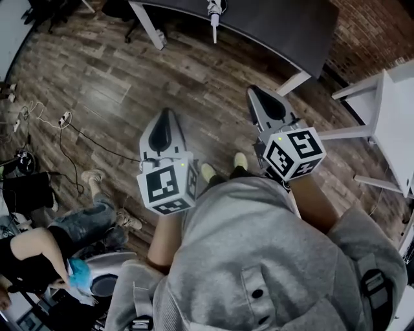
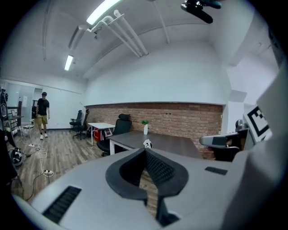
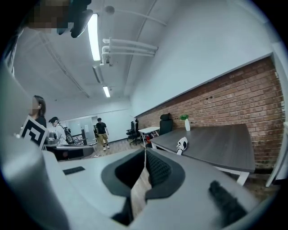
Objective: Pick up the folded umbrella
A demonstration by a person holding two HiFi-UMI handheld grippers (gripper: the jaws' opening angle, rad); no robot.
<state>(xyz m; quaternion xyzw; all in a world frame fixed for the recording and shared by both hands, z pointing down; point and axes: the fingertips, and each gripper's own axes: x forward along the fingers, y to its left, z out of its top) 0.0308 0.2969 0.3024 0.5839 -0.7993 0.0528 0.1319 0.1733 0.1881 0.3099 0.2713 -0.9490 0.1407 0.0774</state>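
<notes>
The folded umbrella (image 1: 214,14), white with black markings, lies on the dark table (image 1: 284,26) at the top of the head view, well ahead of both grippers. It shows small in the left gripper view (image 2: 147,144) and on the tabletop in the right gripper view (image 3: 181,145). My left gripper (image 1: 167,113) hangs over the wooden floor, its jaws shut with nothing in them (image 2: 145,150). The right gripper (image 1: 253,89) is a little nearer the table, also shut and holding nothing (image 3: 145,151).
A white vase with a plant (image 2: 145,128) stands on the table and a black office chair (image 2: 120,126) sits behind it. A white table (image 1: 394,123) is at the right. A seated person (image 1: 39,252) and floor cables (image 1: 61,123) are at the left. People stand farther off (image 3: 101,132).
</notes>
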